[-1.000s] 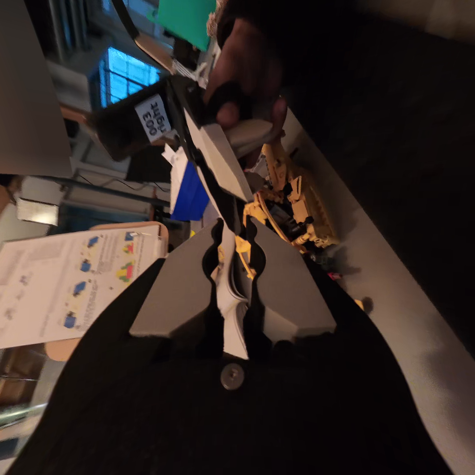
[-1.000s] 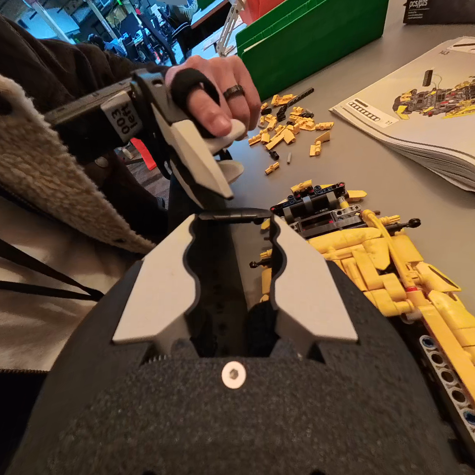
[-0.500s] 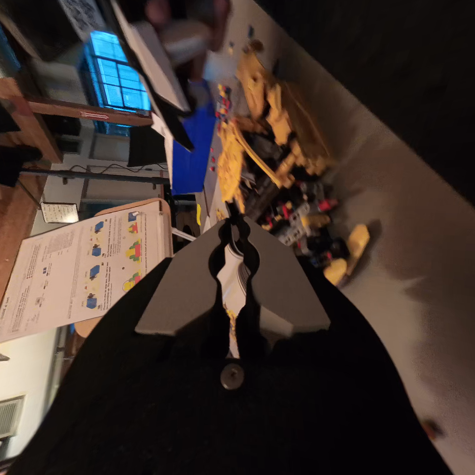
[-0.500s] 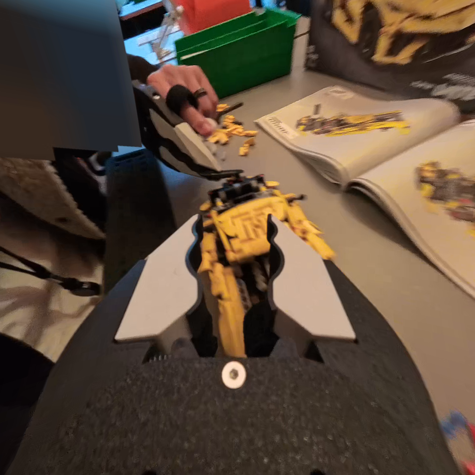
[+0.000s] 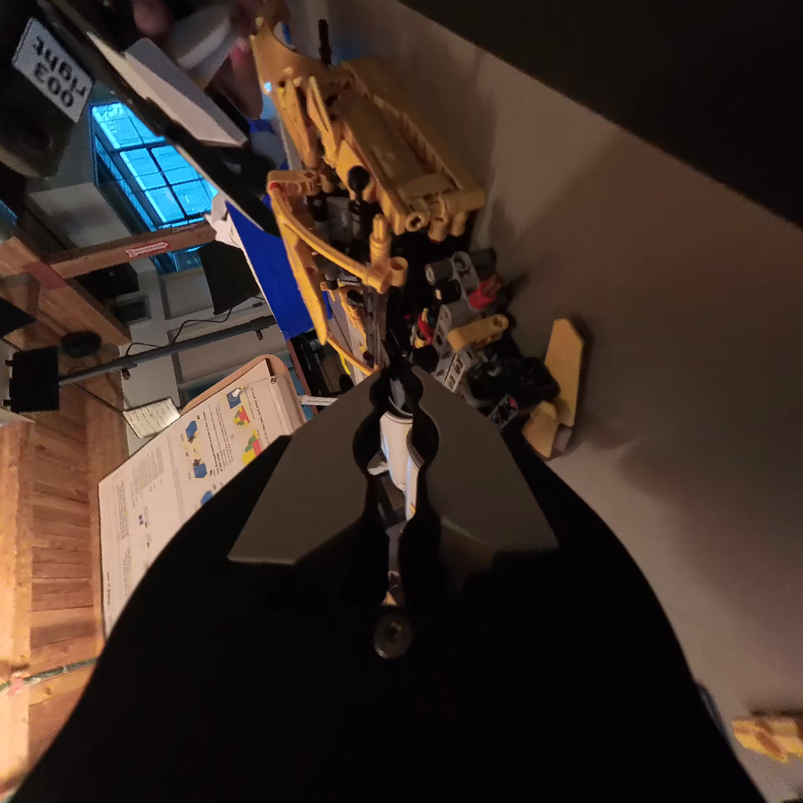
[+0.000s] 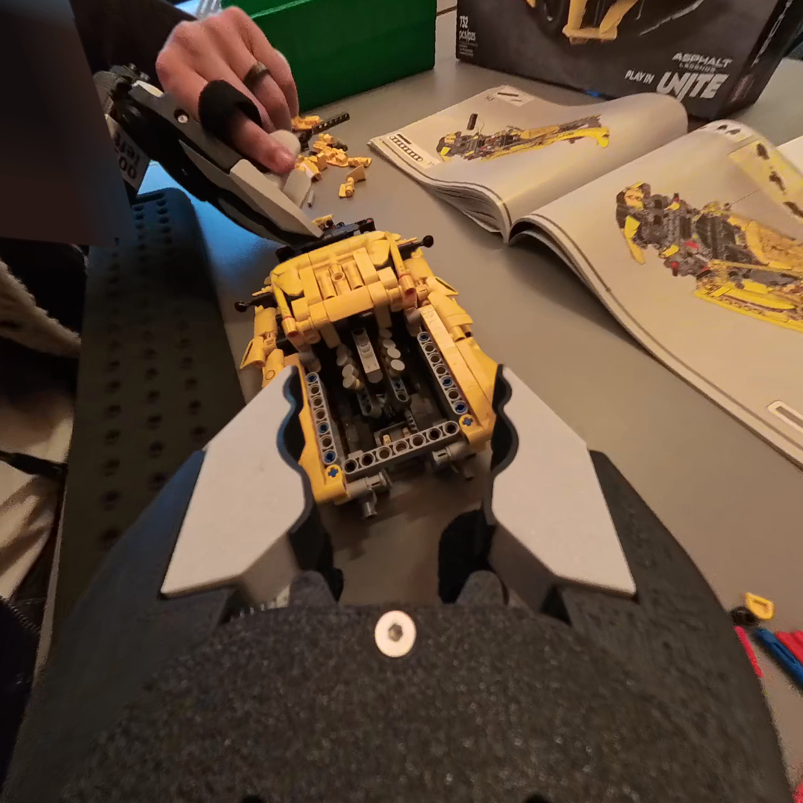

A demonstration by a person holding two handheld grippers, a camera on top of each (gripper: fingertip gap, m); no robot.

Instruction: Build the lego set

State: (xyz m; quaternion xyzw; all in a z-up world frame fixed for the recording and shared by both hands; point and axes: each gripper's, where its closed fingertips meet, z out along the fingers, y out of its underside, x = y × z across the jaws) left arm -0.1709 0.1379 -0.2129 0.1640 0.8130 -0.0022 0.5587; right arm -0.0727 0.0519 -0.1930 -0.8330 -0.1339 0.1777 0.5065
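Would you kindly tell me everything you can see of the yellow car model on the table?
The yellow car model is a half-built plastic brick car resting upright on the grey table. Yellow panels cover its far end; the near end is open, showing grey holed beams and dark inner parts. The right gripper straddles its near end, open. The left gripper, apparently shut, meets its far end.

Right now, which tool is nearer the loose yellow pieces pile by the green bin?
Left. The left tool sits at the yellow car model's far end, just short of the pile. The right tool straddles the model's near end, farther back.
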